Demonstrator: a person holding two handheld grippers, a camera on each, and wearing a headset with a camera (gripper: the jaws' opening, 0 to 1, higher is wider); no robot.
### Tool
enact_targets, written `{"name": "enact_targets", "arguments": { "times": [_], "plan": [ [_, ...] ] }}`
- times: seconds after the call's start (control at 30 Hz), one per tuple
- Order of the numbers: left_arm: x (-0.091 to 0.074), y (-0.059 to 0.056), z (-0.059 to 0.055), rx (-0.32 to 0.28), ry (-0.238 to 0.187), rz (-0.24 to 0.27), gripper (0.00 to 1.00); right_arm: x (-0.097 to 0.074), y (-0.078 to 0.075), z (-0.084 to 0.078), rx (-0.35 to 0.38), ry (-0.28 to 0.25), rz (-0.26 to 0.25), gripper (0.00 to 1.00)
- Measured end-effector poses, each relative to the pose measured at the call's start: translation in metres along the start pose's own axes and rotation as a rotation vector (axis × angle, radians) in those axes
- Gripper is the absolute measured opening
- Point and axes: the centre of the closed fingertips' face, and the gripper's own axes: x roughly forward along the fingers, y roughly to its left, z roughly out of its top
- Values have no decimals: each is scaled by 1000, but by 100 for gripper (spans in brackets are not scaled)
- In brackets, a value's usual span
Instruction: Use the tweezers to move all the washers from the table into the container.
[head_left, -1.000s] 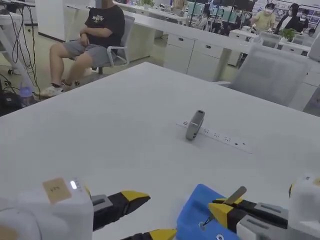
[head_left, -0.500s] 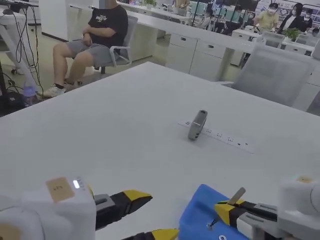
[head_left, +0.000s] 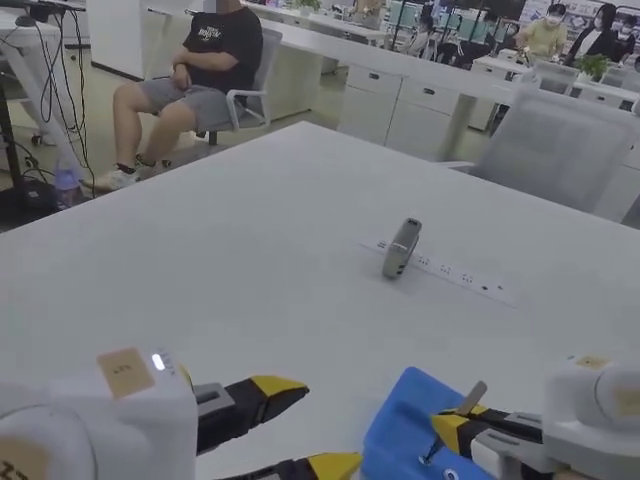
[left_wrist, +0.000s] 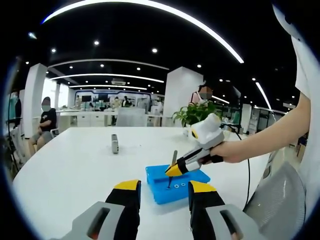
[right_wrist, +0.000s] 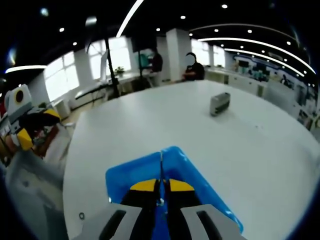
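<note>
A blue container (head_left: 395, 425) sits at the table's near edge, and several small washers (left_wrist: 178, 184) lie in it. My right gripper (head_left: 450, 428) is shut on thin metal tweezers (head_left: 470, 396), whose tip points down into the container. In the right gripper view the yellow jaws (right_wrist: 161, 187) clamp the tweezers (right_wrist: 161, 167) over the blue container (right_wrist: 180, 167). A small ring like a washer (right_wrist: 81, 216) lies on the table beside it. My left gripper (head_left: 315, 425) hovers open just left of the container, holding nothing. In the left gripper view its open jaws (left_wrist: 164, 190) frame the container (left_wrist: 165, 192) and the right gripper (left_wrist: 172, 171).
A grey oblong device (head_left: 400, 247) lies on a power strip (head_left: 455, 277) set into the white table (head_left: 230, 250). A person sits on a chair (head_left: 250, 70) beyond the far left edge. Another chair (head_left: 560, 145) stands at the far right.
The head view has shifted a little. My right gripper sits slightly lower and further right in it, with the tweezers still over the container. The left gripper stays open.
</note>
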Motion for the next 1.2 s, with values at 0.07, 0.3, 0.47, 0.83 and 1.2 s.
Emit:
{"name": "enact_targets", "arguments": {
  "times": [0.07,0.3,0.47,0.83,1.2],
  "plan": [
    [0,0,0,0,0,0,36,0,-2,0,9,-7,-1,3],
    [0,1,0,0,-1,3,36,-1,-1,0,6,-9,-2,3],
    [-1,1,0,-1,-3,5,36,-2,1,0,7,-9,-3,4],
    [-1,1,1,-3,-7,8,36,-15,4,11,-9,-43,3,4],
    [-1,1,1,3,-5,12,38,-39,27,32,-24,-113,26,4]
  ]
}}
